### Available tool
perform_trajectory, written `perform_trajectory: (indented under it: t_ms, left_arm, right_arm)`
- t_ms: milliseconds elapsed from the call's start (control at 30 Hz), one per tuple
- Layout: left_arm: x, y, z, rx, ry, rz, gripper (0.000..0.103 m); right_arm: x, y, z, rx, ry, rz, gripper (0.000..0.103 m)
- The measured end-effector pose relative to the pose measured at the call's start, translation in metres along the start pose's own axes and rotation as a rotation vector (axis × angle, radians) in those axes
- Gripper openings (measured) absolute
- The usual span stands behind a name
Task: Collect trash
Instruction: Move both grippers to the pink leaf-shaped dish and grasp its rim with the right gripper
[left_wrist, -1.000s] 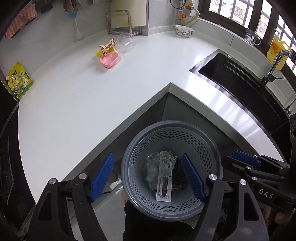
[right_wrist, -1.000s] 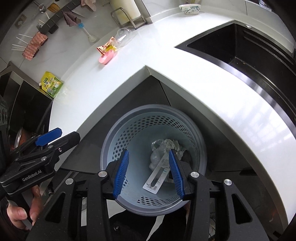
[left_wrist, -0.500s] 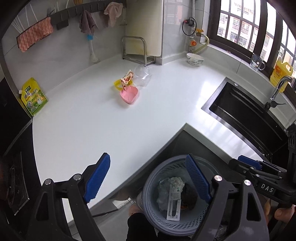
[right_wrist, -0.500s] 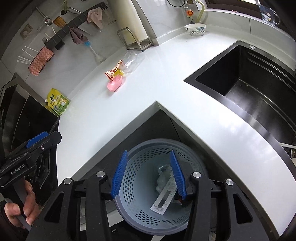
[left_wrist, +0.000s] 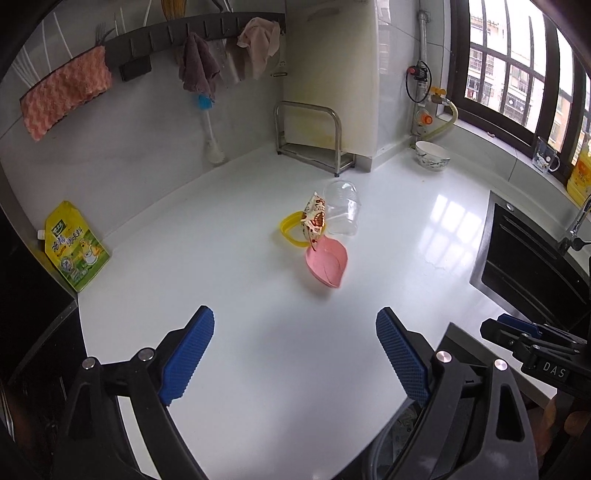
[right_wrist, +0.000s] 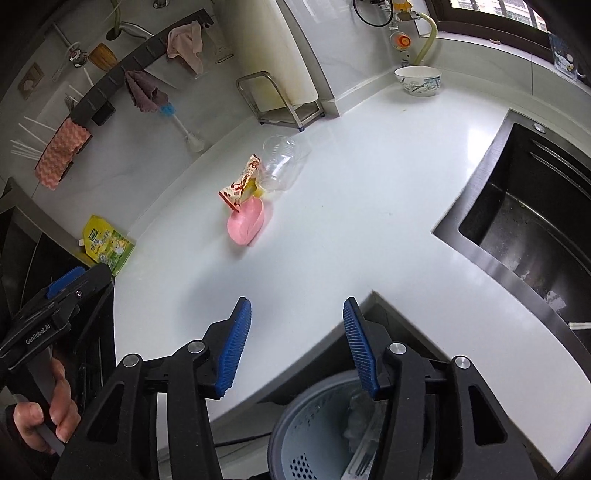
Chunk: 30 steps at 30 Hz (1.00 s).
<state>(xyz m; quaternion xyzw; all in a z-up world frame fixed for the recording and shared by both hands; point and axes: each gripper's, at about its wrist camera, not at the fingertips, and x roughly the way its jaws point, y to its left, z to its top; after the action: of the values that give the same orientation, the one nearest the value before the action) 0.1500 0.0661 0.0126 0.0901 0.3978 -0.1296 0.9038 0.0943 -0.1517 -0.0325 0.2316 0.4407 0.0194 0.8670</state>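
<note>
Change: 1 s ago both claws hung over the trash basket; both have since swung up toward the bench. Basket has slid to the bottom edge of each view.
Left claw: wide apart, nothing betw. the blue pads, over bare white bench.
Right claw: narrower gap than left, also holding nothing; sits over the bench's inner corner.
Trash on bench: snack wrapper stands up in the middle, at 12 o'clock from left claw, well apart from it. Clear plastic cup lies on its side just right of wrapper, touching it.
Near trash: yellow ring-shaped dish at wrapper's 9 o'clock; pink dish at its 6, wrapper's lower tip resting in it.
Trash basket: right view only shows it properly – grey, perforated, below bench edge at 5 o'clock, crumpled plastic and a flat pack inside. Left view gives only a sliver.
Left view only: glass mug on the sill at 2 o'clock.
Both views: yellow-green pouch against wall at 9 o'clock; bowl at 1.
</note>
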Motion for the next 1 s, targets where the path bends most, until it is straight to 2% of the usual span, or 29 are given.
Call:
perform_trajectory:
  t_ms: [233,400,667,733,767,867,1000]
  left_arm:
    - [0.052,0.031,0.03,0.009,0.004,-0.025,0.088]
    - [0.082,0.056,0.046,0.005,0.01,-0.03,0.088]
    - [0.116,0.093,0.054,-0.017,0.034,-0.032,0.088]
    - [0.123,0.098,0.054,-0.017,0.042,-0.039,0.088]
    - [0.125,0.099,0.054,-0.017,0.044,-0.043,0.088]
    - [0.132,0.101,0.054,-0.014,0.048,-0.057,0.088]
    - [0.141,0.104,0.054,-0.011,0.05,-0.072,0.088]
  right_arm:
    - [0.05,0.025,0.04,0.005,-0.009,-0.037,0.05]
    - [0.089,0.045,0.056,-0.007,0.005,-0.046,0.052]
    - [0.153,0.075,0.068,-0.046,0.055,-0.058,0.058]
    - [0.166,0.082,0.07,-0.056,0.061,-0.06,0.06]
    - [0.172,0.086,0.071,-0.062,0.059,-0.066,0.064]
    - [0.185,0.094,0.072,-0.08,0.055,-0.09,0.069]
    - [0.199,0.103,0.073,-0.112,0.057,-0.133,0.07]
